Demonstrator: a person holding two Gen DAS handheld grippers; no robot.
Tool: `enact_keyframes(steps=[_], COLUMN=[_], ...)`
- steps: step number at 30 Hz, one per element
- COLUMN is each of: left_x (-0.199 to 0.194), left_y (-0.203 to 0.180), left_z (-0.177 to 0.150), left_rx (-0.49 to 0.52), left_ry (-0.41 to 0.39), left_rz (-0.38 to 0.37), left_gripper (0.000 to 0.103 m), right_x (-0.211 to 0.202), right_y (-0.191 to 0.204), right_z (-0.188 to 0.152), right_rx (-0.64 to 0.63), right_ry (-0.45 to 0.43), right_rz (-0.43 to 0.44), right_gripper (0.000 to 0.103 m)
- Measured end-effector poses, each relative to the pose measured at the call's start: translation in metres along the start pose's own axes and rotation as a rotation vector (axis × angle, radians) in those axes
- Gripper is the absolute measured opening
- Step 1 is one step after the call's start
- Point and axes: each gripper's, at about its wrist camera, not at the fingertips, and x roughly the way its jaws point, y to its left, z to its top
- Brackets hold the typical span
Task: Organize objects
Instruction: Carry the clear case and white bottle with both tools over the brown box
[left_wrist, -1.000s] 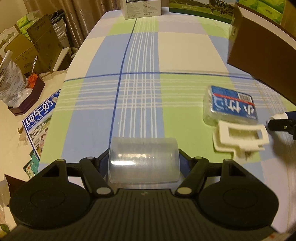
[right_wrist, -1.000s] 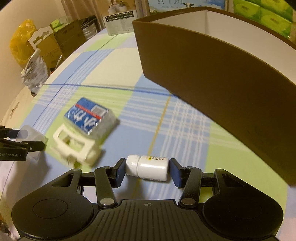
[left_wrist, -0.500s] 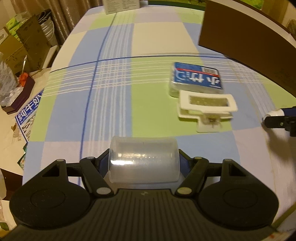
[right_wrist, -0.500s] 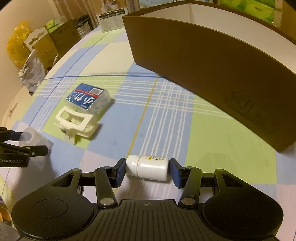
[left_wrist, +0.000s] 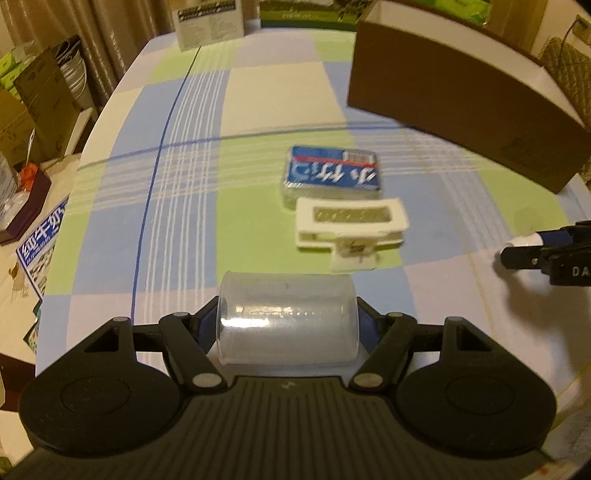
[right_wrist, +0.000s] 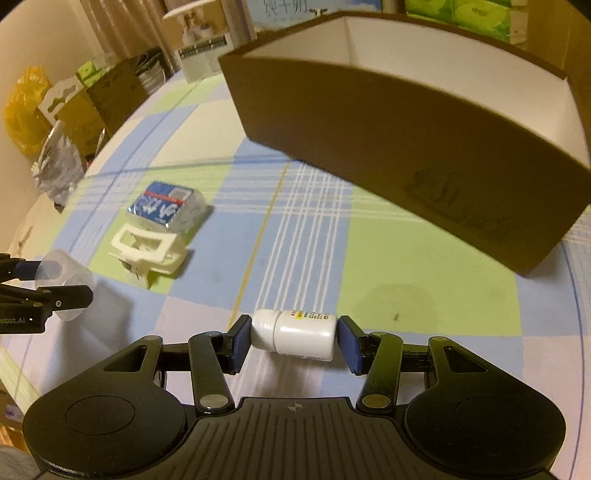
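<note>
So I'm roughly midway through this tidy-up, going by how things lie: my left gripper (left_wrist: 288, 325) is pinching a clear plastic cup (left_wrist: 288, 319) sideways between its pads, and my right gripper (right_wrist: 293, 341) is clamped end to end on a little white pill bottle (right_wrist: 295, 334), both carried above the checked tablecloth (left_wrist: 177, 206) rather than resting on it. The brown box (right_wrist: 388, 147) looks like the place everything goes (I can only see bare white inner wall from here, so whether anything's already in there, can't tell). Still left out on the cloth are the blue packet (left_wrist: 334, 175) and the white clip (left_wrist: 351, 225), lying touching each other between my two hands and well short of the box. So two things in hand, two still to fetch, none visibly delivered. Compared with a second ago, both hands have carried their loads up and forward: the box has swung further into the left view and sits more centred in the right one, the packet and clip have slid toward the middle of the left view, and both grips look unchanged, same width, same hold.
</note>
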Motion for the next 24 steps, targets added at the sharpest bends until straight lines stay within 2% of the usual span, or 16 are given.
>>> enact_keyframes(steps=[14,24], left_x=[-0.041,-0.041], left_y=[-0.046,-0.087], left_z=[0.048,0.107], left_rx=[0.085,0.16], left_ry=[-0.151,-0.235], left_rz=[-0.094,-0.15], left_gripper=[0.069,0.069], right_x=[-0.062,-0.085], right_y=[-0.013,-0.052], right_z=[0.03,0.076], right_rx=[0.026,0.034], right_ry=[-0.161,-0.264], right_rz=[0.031,-0.015], right_gripper=[0.048,0.048])
